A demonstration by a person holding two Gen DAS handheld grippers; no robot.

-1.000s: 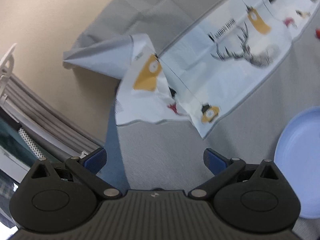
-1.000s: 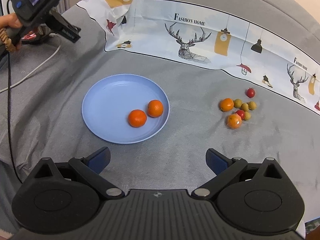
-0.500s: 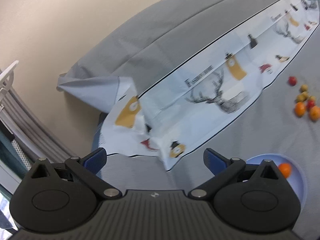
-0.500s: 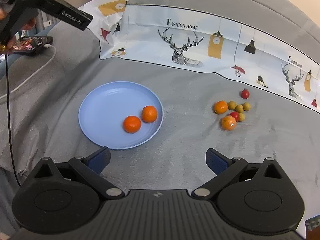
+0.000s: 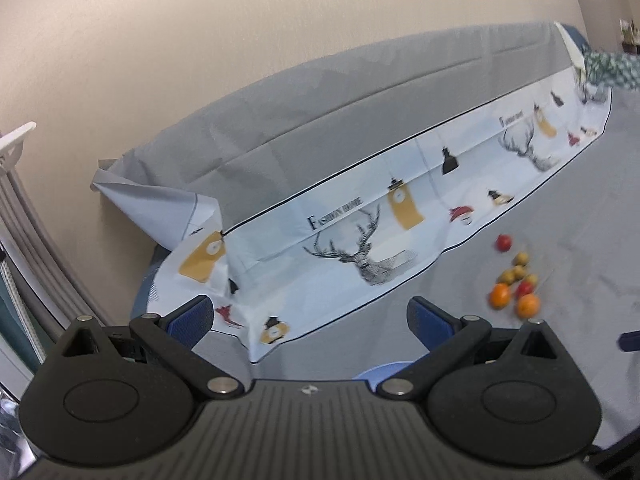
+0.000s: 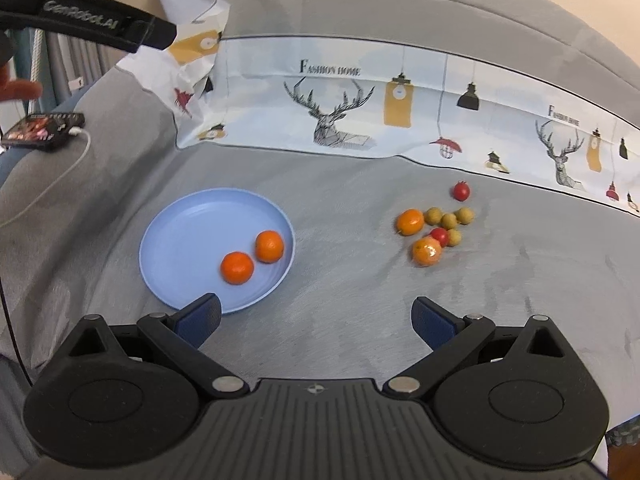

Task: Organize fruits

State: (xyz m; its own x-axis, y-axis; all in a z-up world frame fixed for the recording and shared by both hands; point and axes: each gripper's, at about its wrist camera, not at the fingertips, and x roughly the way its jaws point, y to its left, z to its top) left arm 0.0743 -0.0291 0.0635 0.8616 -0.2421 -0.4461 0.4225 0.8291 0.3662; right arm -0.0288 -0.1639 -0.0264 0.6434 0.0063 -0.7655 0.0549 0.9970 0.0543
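Observation:
A blue plate (image 6: 188, 240) lies on the grey cloth with two oranges, one (image 6: 237, 267) in front and one (image 6: 269, 246) behind. To its right is a loose cluster: two oranges (image 6: 410, 222) (image 6: 427, 251), two red fruits (image 6: 461, 191) (image 6: 440, 235) and several small yellow-green fruits (image 6: 449, 221). My right gripper (image 6: 316, 320) is open and empty, above the cloth in front of both. My left gripper (image 5: 310, 316) is open and empty, held high at the left; the cluster (image 5: 516, 284) shows at its right, with a sliver of plate (image 5: 380, 370) below.
A printed deer-pattern cloth (image 6: 400, 112) runs along the back over a grey cushion (image 6: 400, 8). A phone (image 6: 42, 131) with a white cable lies at the far left. The left gripper's body (image 6: 92, 24) hangs over the back left corner. A wall (image 5: 240, 40) stands behind.
My left gripper has swung up and to the right, bringing the fruit cluster into its view. My right gripper has moved forward and slightly lower, toward the plate and fruits.

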